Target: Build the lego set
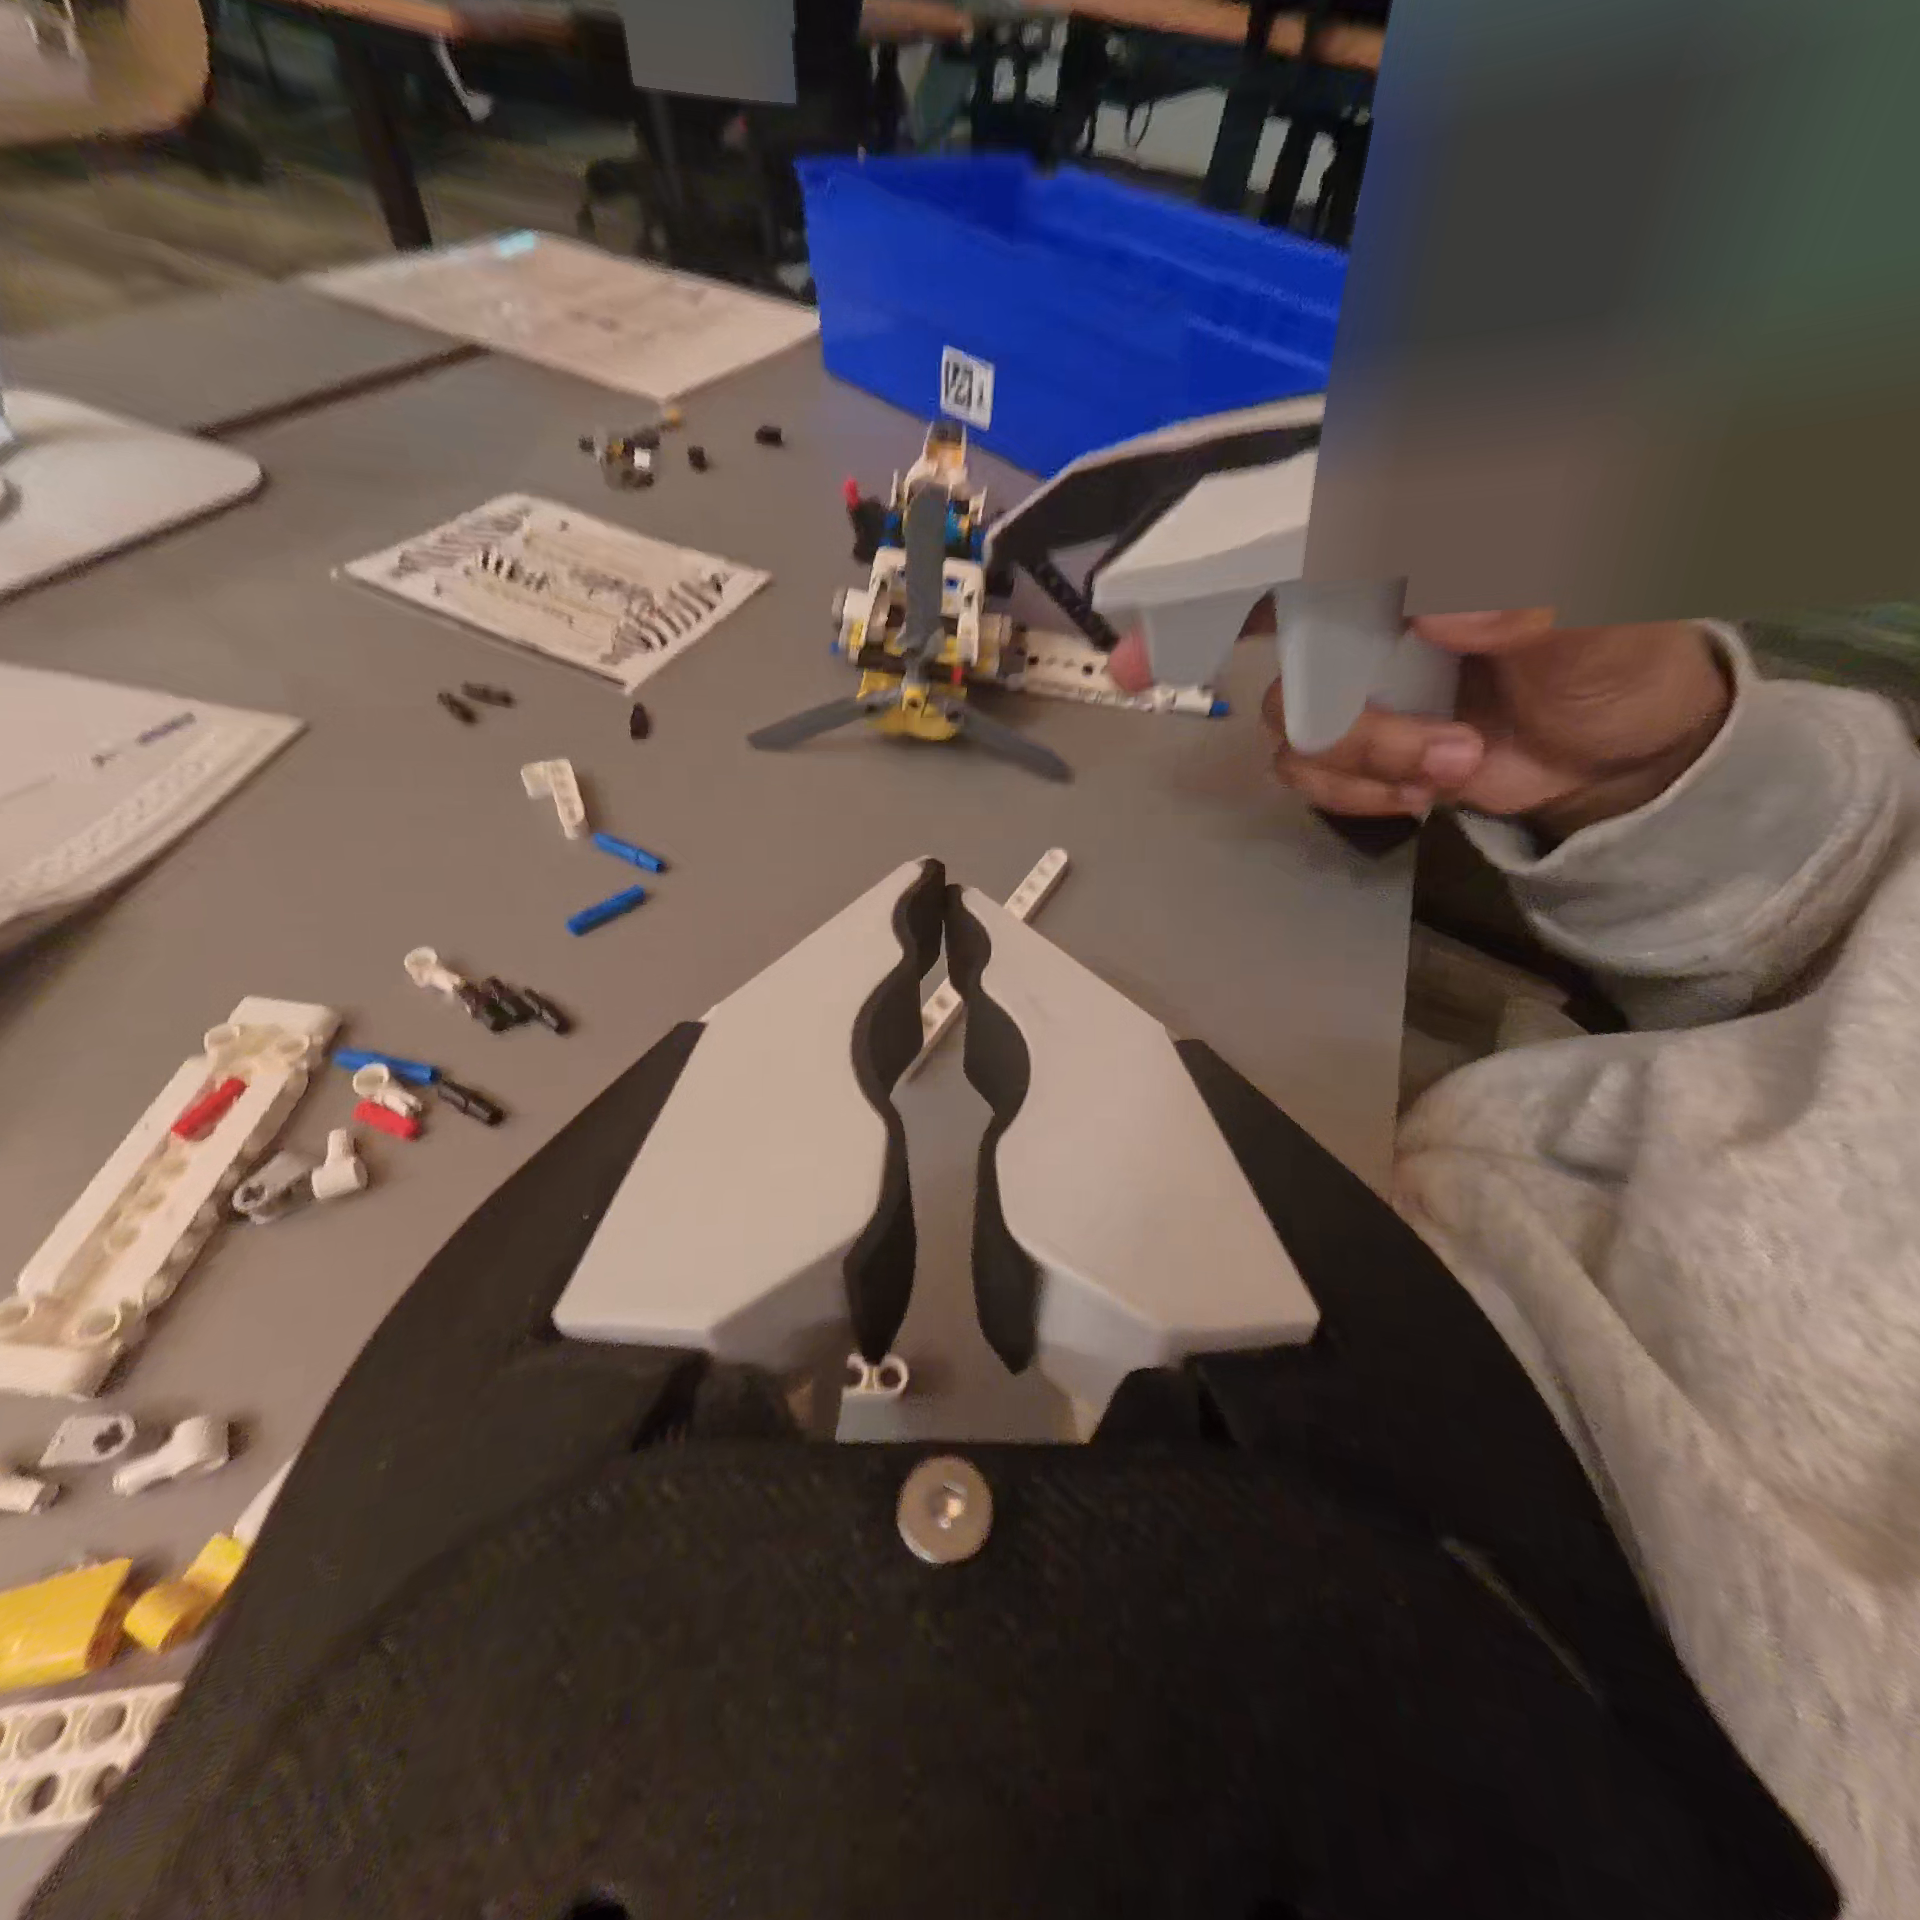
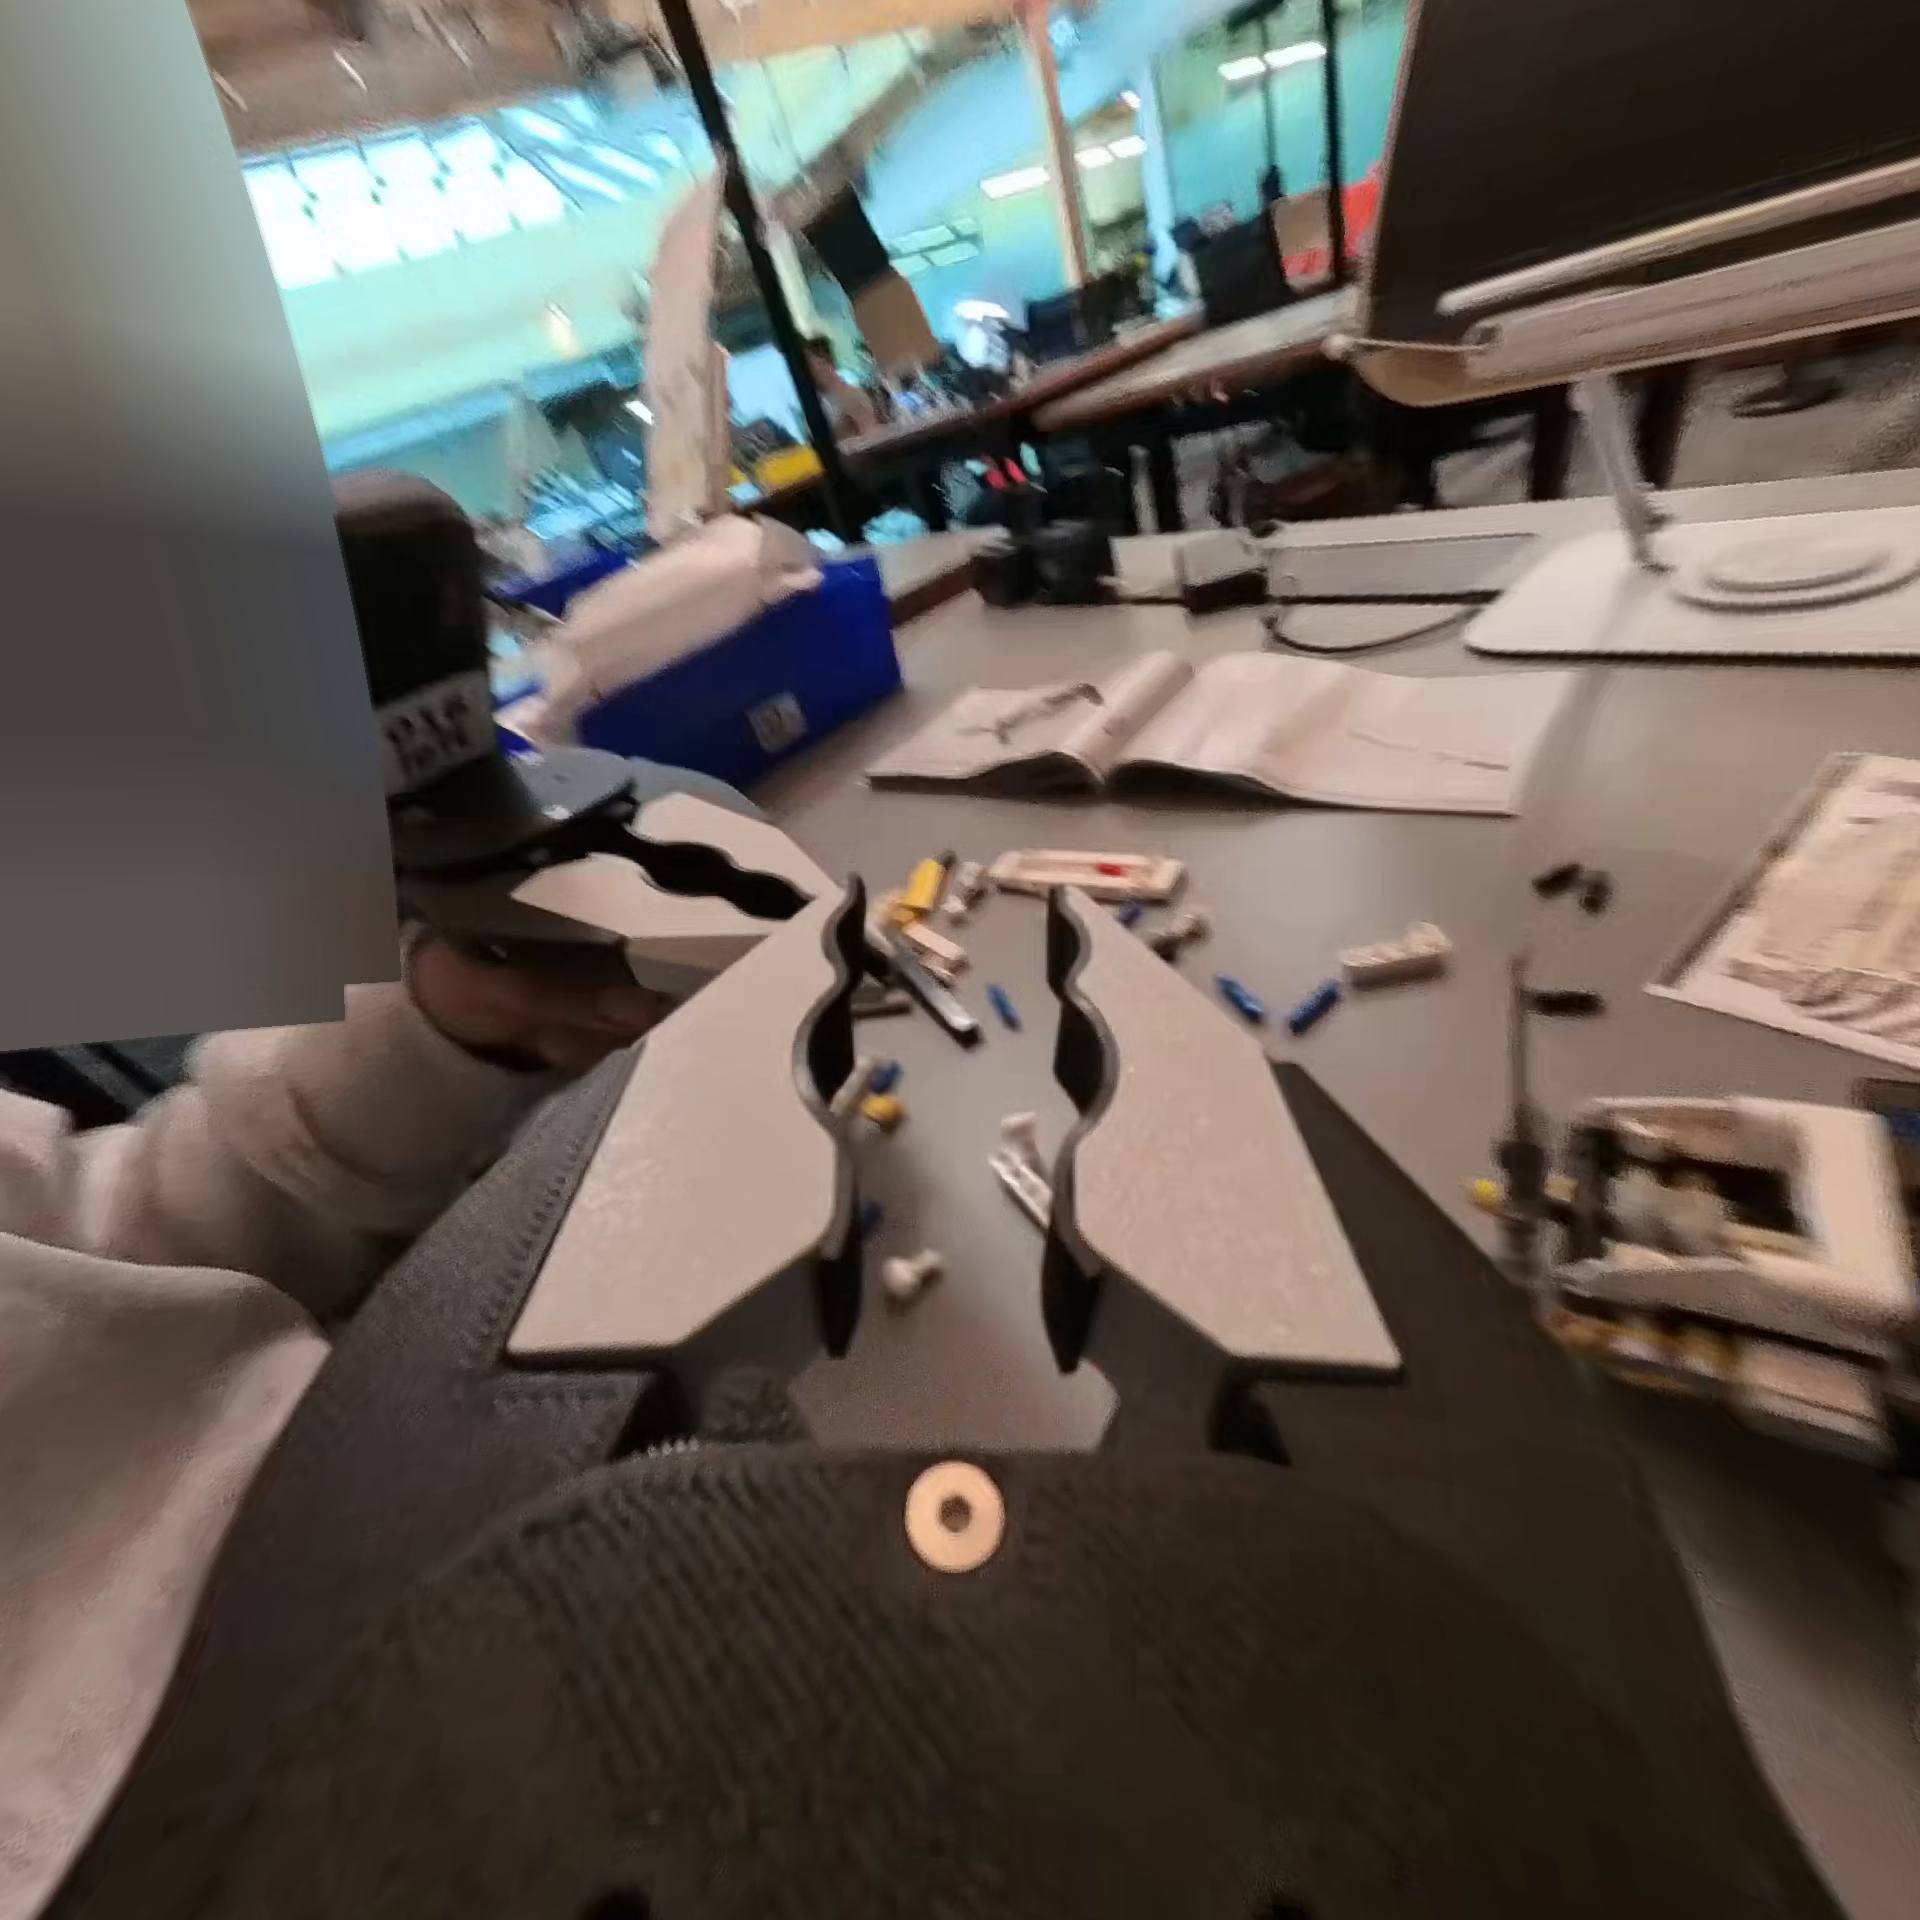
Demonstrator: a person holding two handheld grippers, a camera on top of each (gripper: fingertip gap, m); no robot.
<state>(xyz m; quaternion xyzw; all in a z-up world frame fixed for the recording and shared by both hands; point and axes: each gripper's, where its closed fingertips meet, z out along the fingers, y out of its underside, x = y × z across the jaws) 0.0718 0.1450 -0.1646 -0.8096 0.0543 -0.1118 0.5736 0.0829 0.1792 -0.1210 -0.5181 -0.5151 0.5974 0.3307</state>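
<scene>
The part-built lego model (image 1: pixel 925 613), white, yellow and blue with grey propeller blades, stands mid-table; it shows blurred in the right wrist view (image 2: pixel 1714 1226). My left gripper (image 1: pixel 938 878) is shut and hovers over a long white beam (image 1: pixel 1039 883) that runs under its fingers; I cannot tell if it grips it. It also shows from the side in the right wrist view (image 2: pixel 675 883). My right gripper (image 2: pixel 954 904) is open and empty above loose parts, left of the model. In the left wrist view it (image 1: pixel 1049 520) sits just right of the model.
Loose pieces lie at the left: a white panel with a red pin (image 1: pixel 177 1164), blue pins (image 1: pixel 608 909), black pins (image 1: pixel 514 1003), yellow parts (image 1: pixel 62 1621). Instruction sheets (image 1: pixel 556 587), an open booklet (image 2: pixel 1195 743), a blue bin (image 1: pixel 1070 312) and a monitor stand (image 2: pixel 1714 592) ring the work area. There is about 6 cm between the tips of the two grippers.
</scene>
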